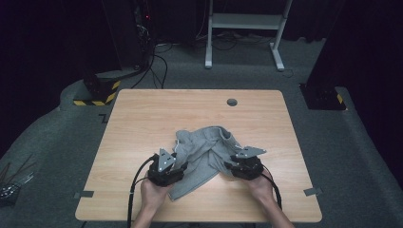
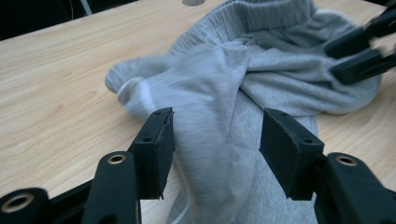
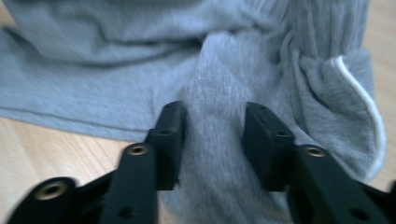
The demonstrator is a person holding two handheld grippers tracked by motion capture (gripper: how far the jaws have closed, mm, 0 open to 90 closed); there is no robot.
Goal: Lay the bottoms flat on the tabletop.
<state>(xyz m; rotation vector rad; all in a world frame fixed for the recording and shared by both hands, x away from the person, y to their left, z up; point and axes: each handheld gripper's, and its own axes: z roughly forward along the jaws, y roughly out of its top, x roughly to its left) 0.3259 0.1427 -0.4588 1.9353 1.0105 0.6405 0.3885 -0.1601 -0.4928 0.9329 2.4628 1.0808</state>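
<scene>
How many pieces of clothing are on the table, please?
1: a crumpled grey garment lies near the front middle of the wooden table, between the left gripper and the right gripper. Its folds could hide something smaller.

Left tool (image 1: 177, 167) and right tool (image 1: 232, 166) apparently gape.

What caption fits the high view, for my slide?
Two handheld grippers, left and right, flank a crumpled grey garment on a wooden table.

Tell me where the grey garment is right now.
In the high view the grey garment lies crumpled on the wooden table, toward its near edge, between the left gripper and the right gripper.
</scene>
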